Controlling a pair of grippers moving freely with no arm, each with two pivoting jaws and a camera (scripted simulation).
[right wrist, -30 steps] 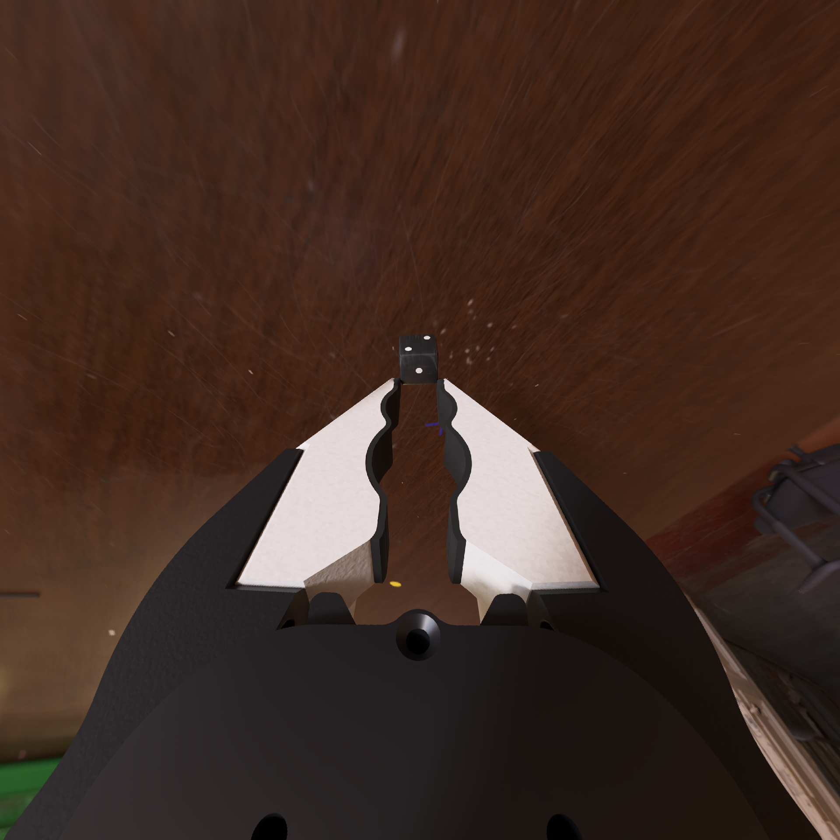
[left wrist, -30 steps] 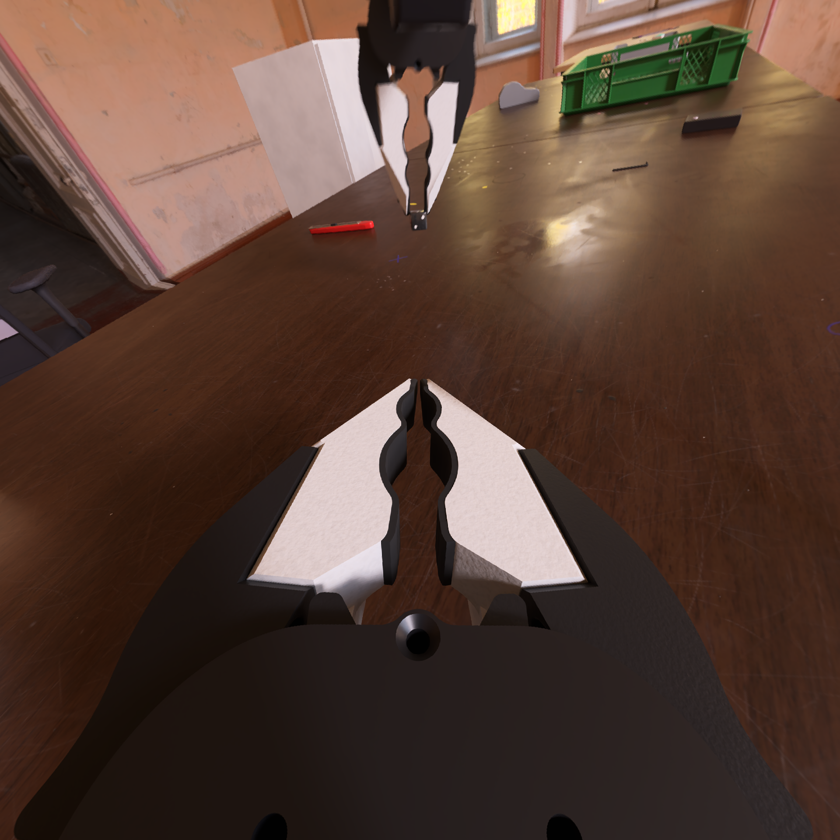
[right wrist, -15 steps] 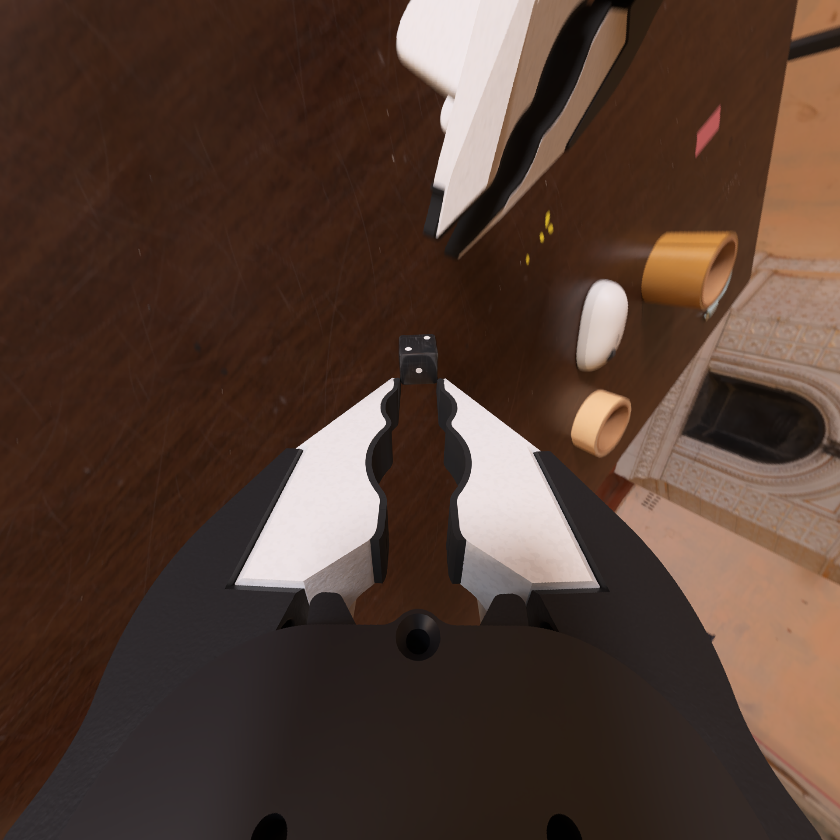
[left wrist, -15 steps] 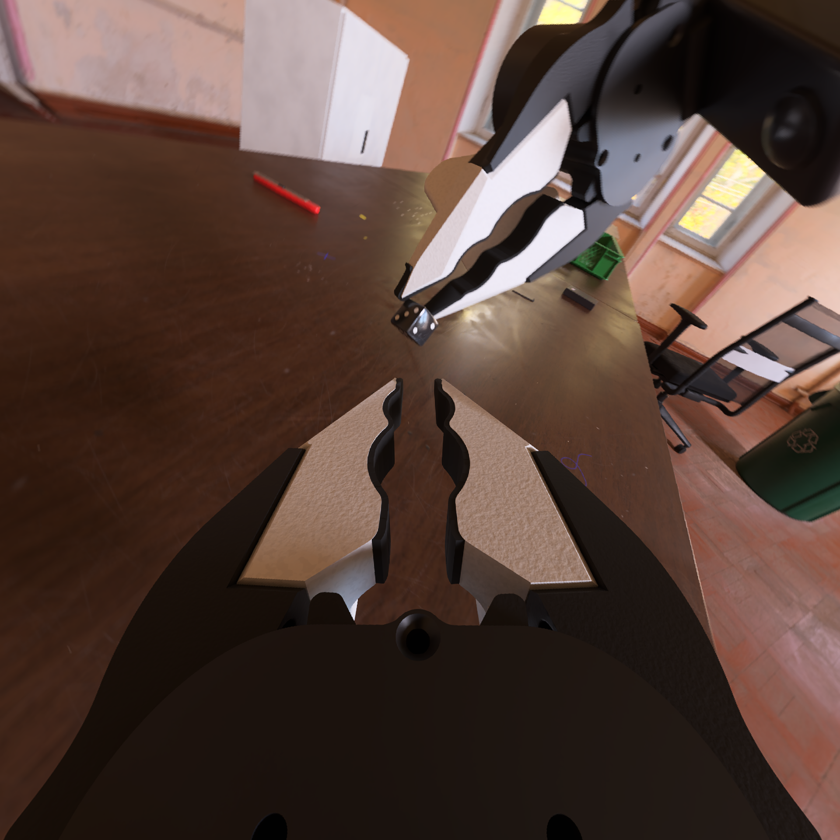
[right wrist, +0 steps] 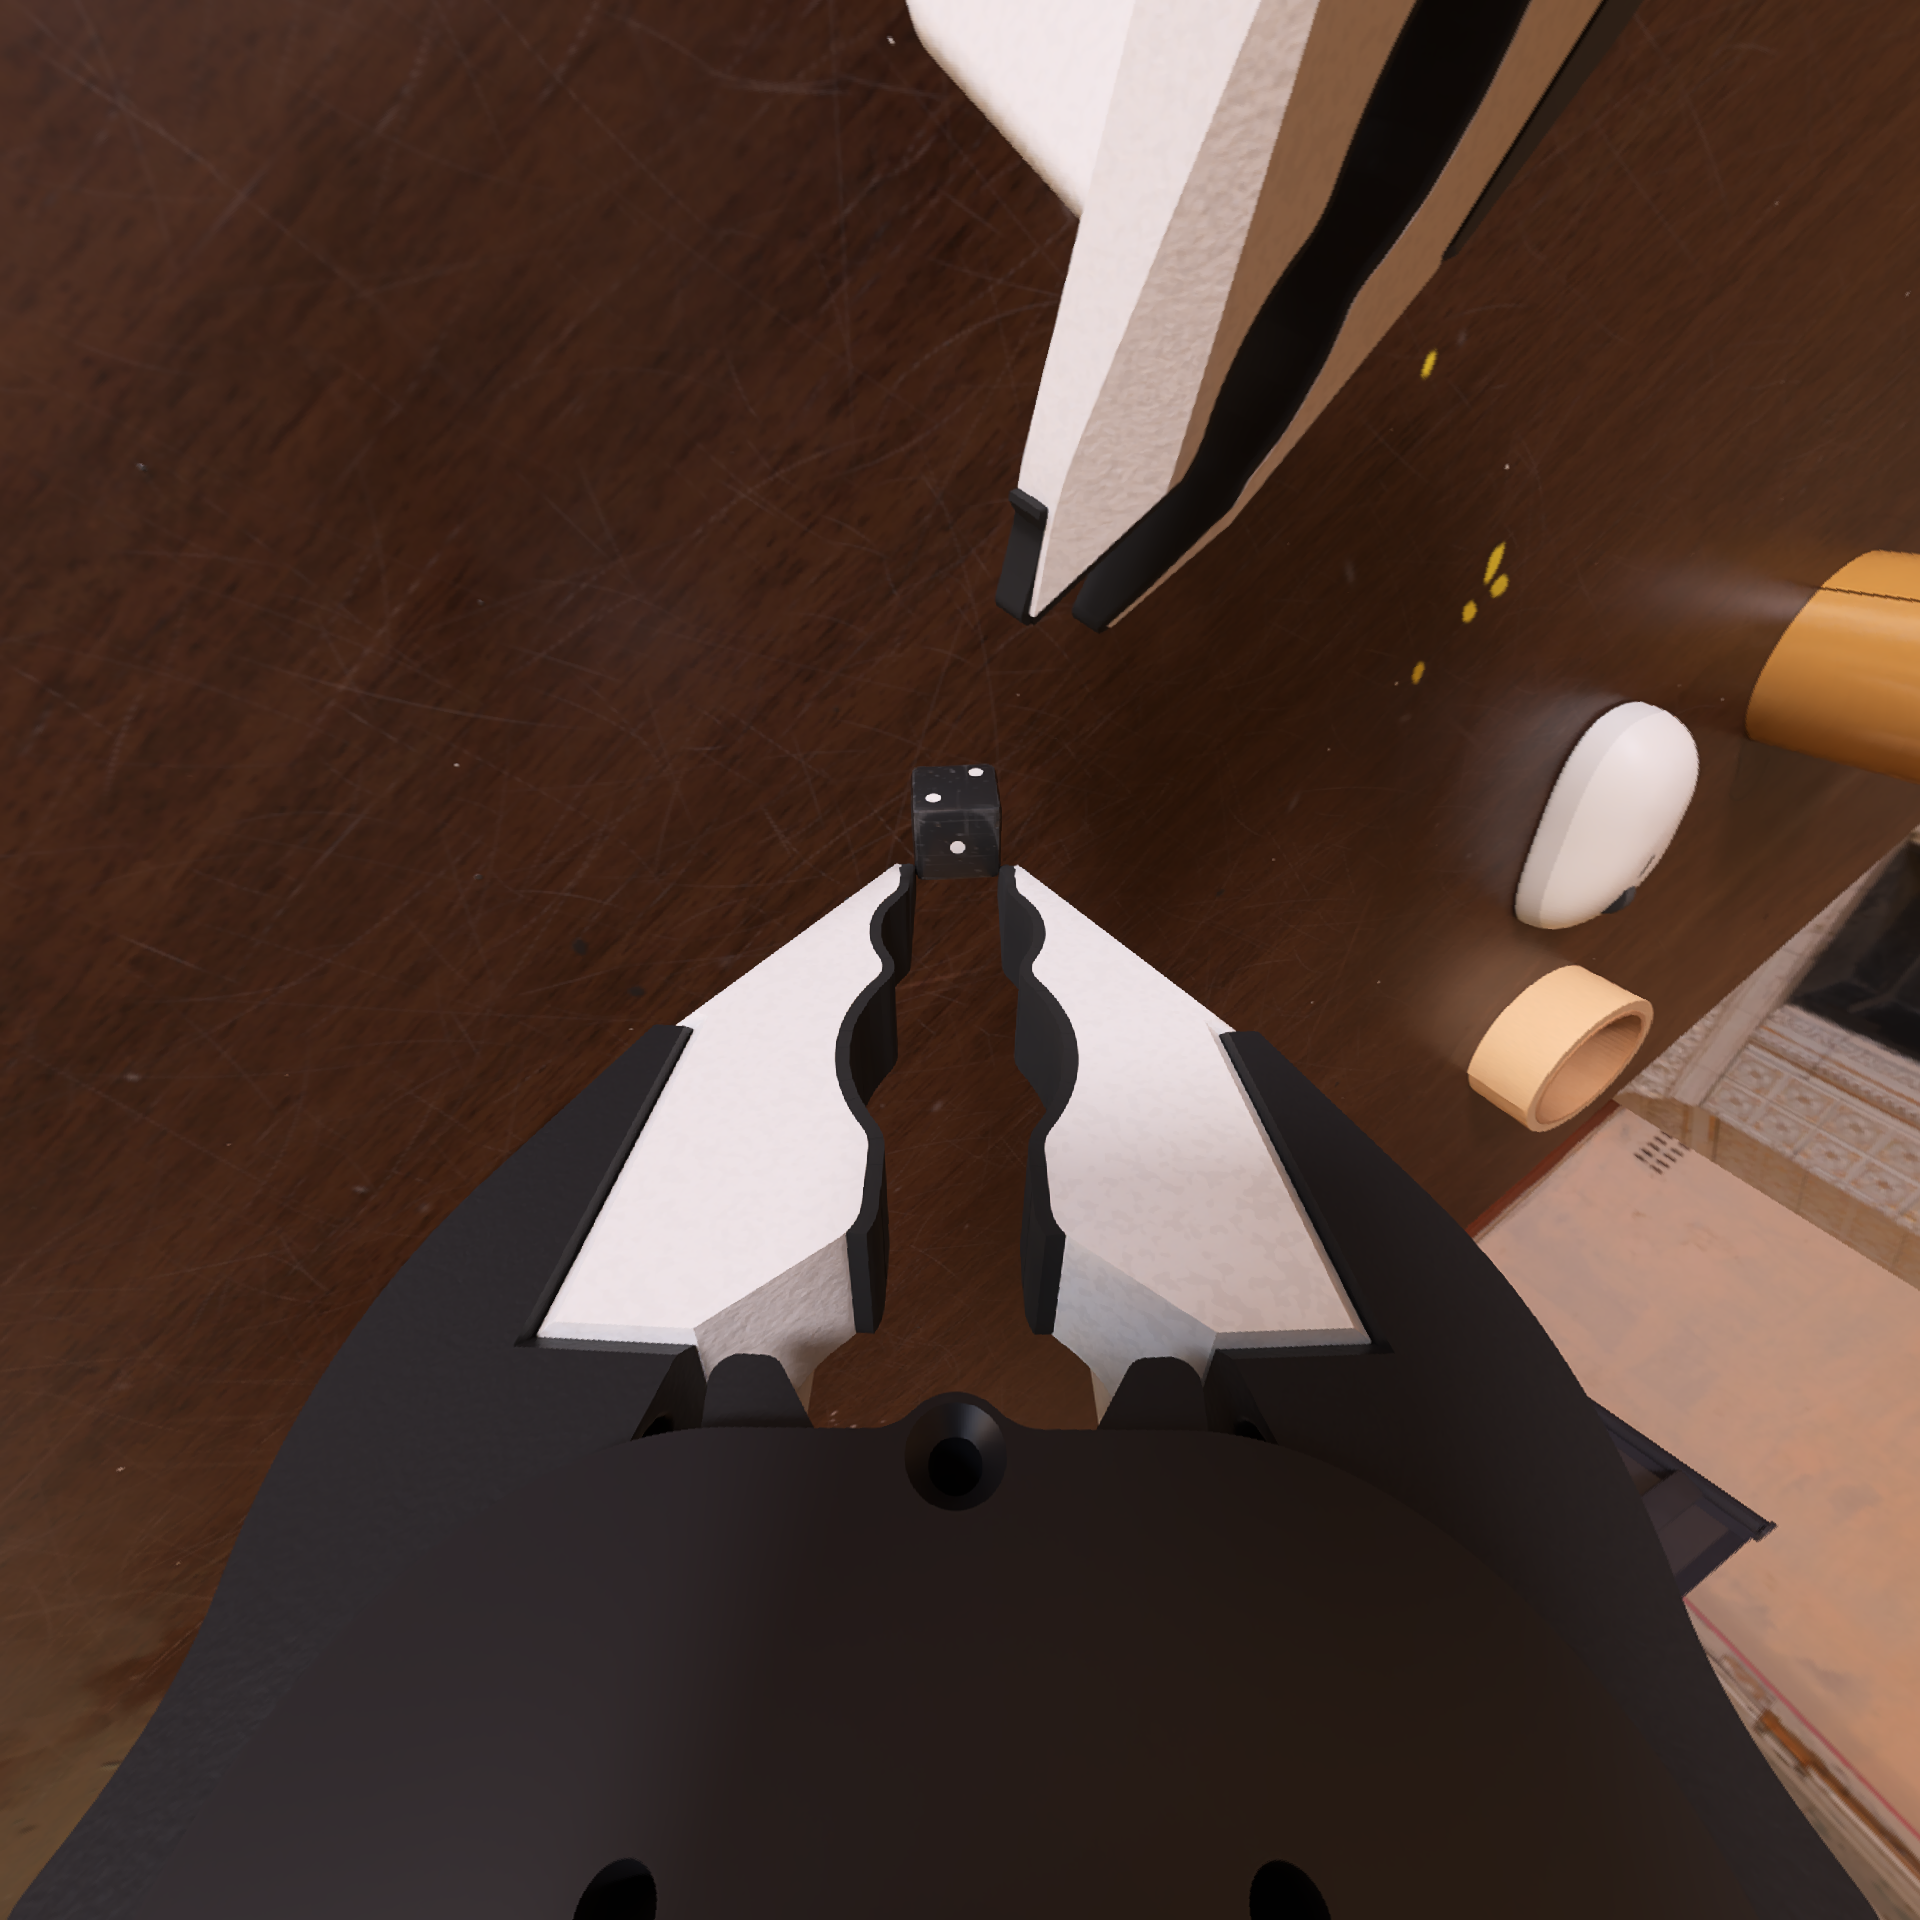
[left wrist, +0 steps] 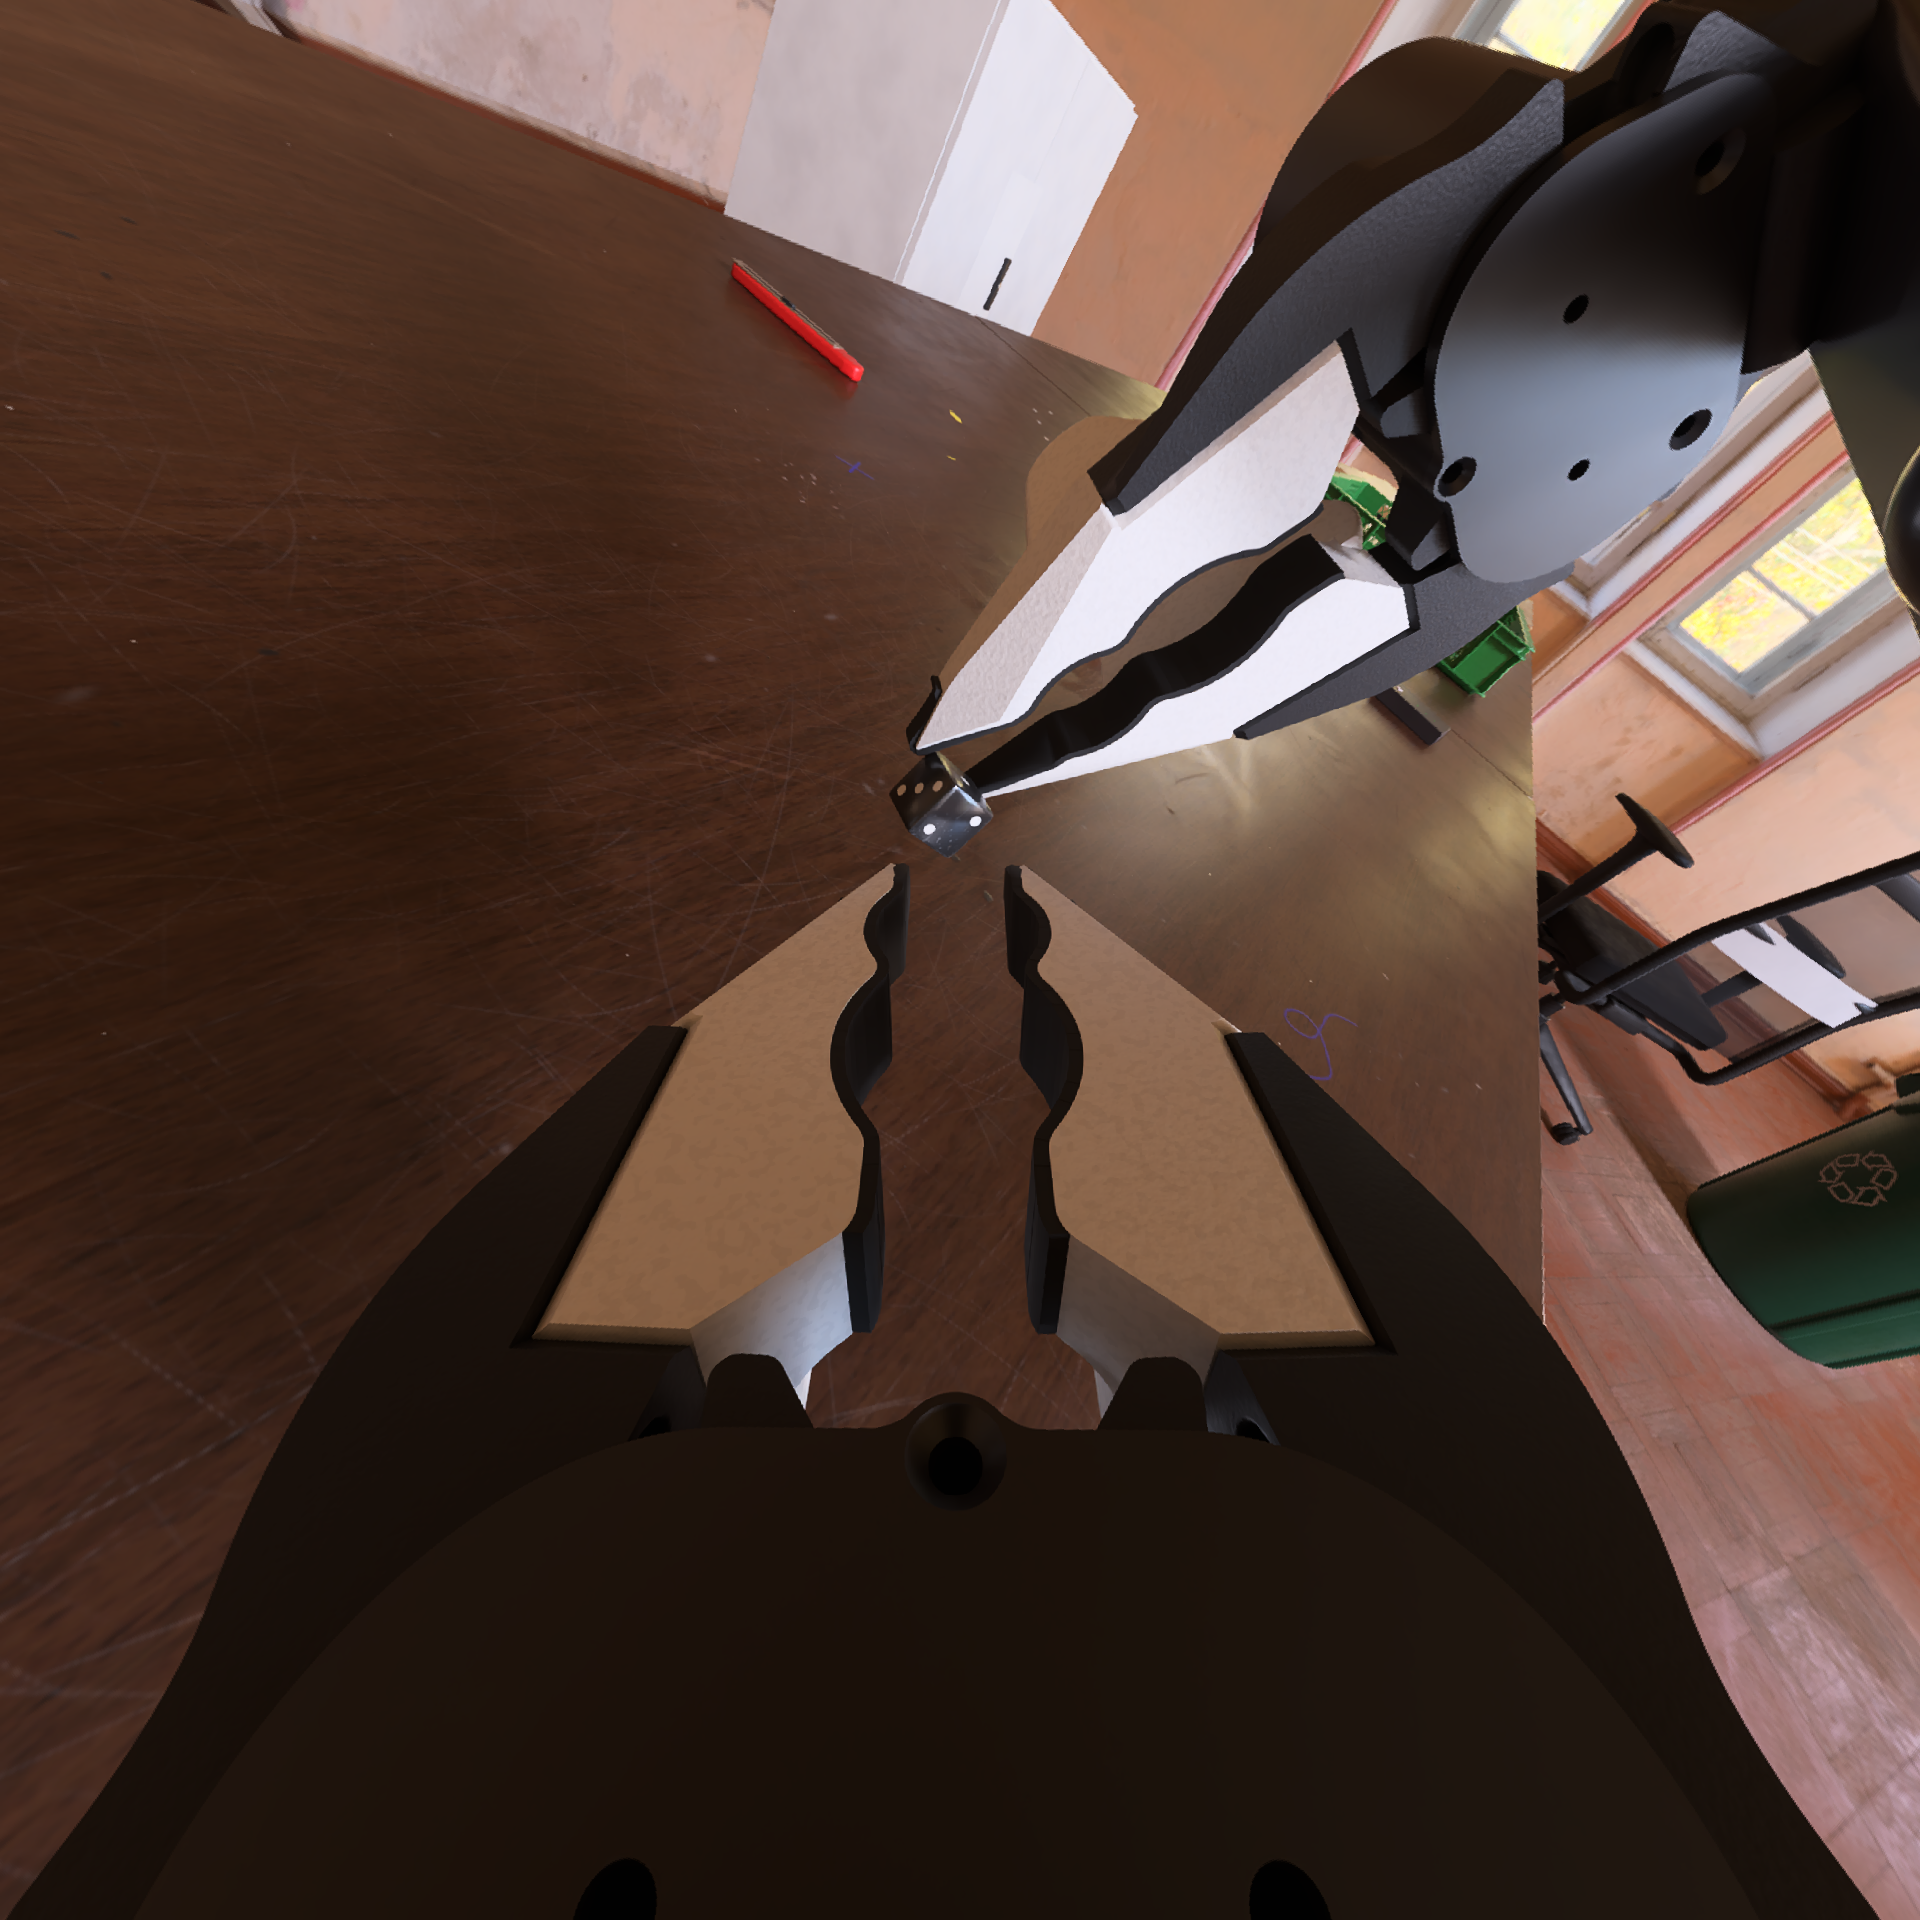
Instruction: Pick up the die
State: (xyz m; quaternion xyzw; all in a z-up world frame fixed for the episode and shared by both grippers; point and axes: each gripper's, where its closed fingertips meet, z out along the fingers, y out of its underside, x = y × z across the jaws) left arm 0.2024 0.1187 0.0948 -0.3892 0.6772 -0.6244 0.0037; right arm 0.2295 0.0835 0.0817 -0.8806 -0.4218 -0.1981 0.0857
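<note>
A: Pinching the black die [right wrist: 956, 826] at its very fingertips, the right gripper [right wrist: 956, 873] holds it clear above the brown table [right wrist: 416, 520].

B: And the left gripper [left wrist: 954, 871] sits just near of it, fingers spread, holding nothing.

The die [right wrist: 956, 823] is held at the tips of the right gripper [right wrist: 956, 873] above the table [right wrist: 416, 520], with the left gripper [left wrist: 954, 878] just before it.
</note>
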